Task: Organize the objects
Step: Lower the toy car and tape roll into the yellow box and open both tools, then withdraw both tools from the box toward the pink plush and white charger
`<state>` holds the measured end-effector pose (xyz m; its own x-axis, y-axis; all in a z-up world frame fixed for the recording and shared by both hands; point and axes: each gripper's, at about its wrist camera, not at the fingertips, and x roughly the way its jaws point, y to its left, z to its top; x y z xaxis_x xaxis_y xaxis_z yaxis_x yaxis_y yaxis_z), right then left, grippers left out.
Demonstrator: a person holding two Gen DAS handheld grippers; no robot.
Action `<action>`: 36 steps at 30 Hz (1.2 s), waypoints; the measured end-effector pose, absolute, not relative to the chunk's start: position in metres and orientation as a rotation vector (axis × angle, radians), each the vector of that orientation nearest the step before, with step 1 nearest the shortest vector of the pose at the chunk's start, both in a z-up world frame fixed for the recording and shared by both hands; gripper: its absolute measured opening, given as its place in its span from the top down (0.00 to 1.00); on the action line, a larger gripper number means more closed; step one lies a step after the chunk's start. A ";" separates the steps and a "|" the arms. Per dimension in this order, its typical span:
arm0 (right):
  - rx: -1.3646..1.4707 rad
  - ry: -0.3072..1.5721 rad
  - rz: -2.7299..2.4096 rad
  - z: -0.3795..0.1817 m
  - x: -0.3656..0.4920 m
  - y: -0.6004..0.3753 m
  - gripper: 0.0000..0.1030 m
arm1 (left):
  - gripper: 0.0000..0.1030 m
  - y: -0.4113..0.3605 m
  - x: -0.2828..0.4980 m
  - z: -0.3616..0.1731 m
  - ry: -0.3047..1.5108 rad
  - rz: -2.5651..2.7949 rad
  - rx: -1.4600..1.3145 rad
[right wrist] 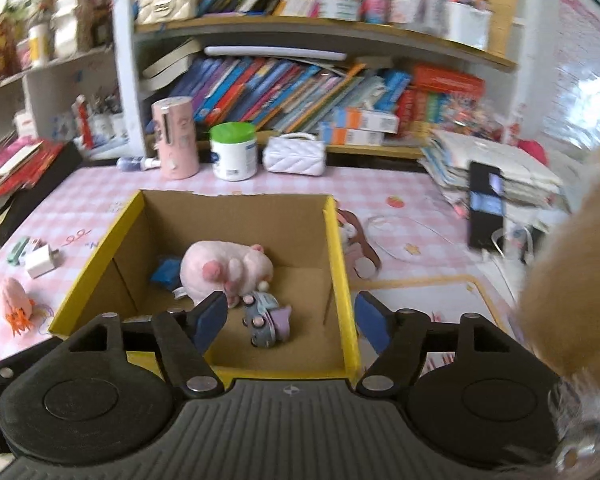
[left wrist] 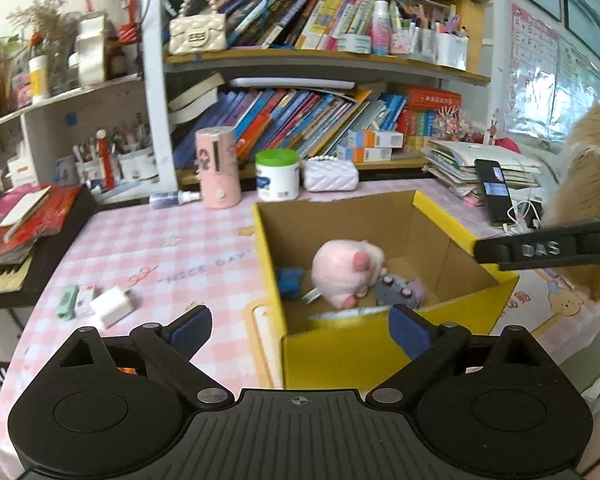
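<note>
Both claws gaping empty: left claw (left wrist: 300, 330) and right claw (right wrist: 290, 314) hovering over box (right wrist: 342, 280) holding pink plush (right wrist: 224, 270).

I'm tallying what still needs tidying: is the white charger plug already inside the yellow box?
No. The white charger plug lies on the pink checked tablecloth, left of the yellow box, outside its walls.
</note>
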<state>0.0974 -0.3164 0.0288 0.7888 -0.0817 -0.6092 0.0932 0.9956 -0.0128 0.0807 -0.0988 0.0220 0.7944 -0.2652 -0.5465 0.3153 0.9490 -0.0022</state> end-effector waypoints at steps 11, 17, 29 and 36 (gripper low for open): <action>0.123 0.732 -0.236 -0.012 0.030 -0.280 0.28 | 0.06 -0.048 0.058 -0.006 0.689 -0.244 0.038; 0.110 0.789 -0.199 -0.028 0.015 -0.239 0.28 | 0.06 -0.022 0.047 -0.011 0.722 -0.227 0.045; 0.059 0.818 -0.063 -0.033 0.005 -0.167 0.25 | 0.06 0.029 0.021 -0.016 0.767 -0.167 0.060; 0.038 0.832 0.007 -0.035 0.002 -0.130 0.25 | 0.06 0.062 0.008 -0.017 0.776 -0.124 0.044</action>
